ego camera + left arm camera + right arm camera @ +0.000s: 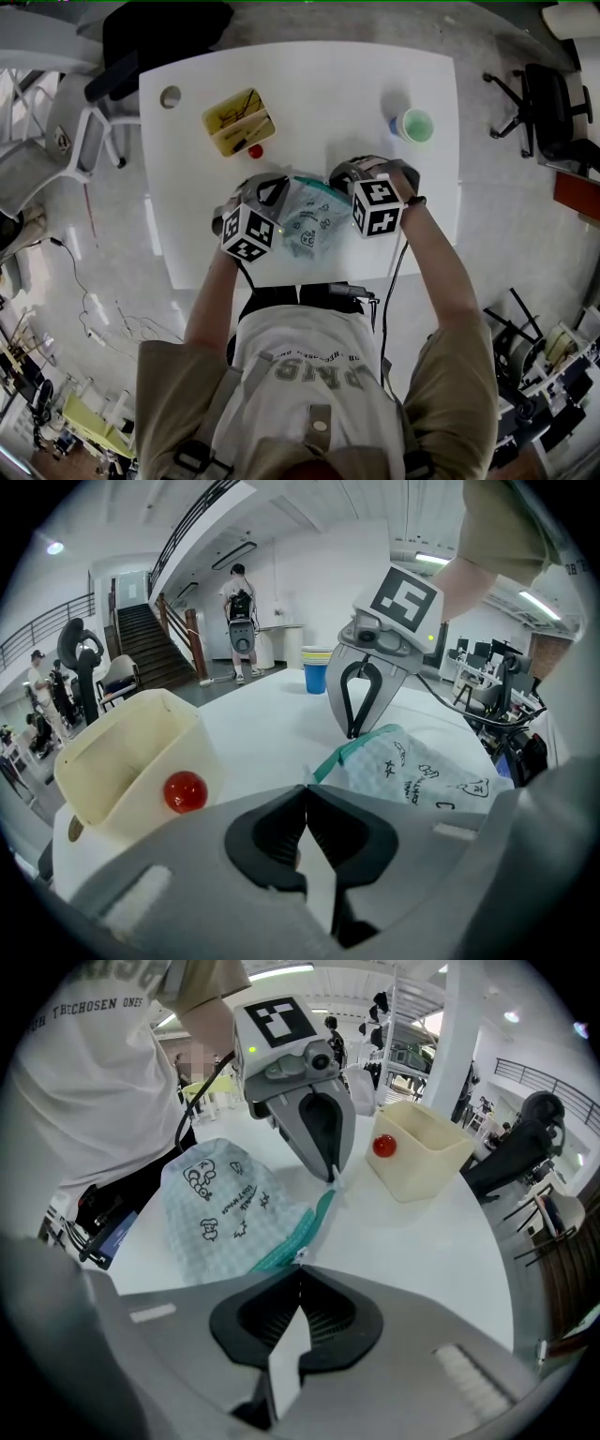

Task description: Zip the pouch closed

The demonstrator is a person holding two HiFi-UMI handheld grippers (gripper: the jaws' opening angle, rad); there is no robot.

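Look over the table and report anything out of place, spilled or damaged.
Nothing is spilled or damaged. The only stray is the small red ball, lying on the white table beside the cream plastic bin rather than inside it. The pale checked fabric pouch looks intact.

A white surface with rounded corners is seen. A pale printed pouch with a teal zip is laid at its near middle. A cream bin is placed far left, with a red ball just beside it. Cups are set far right.
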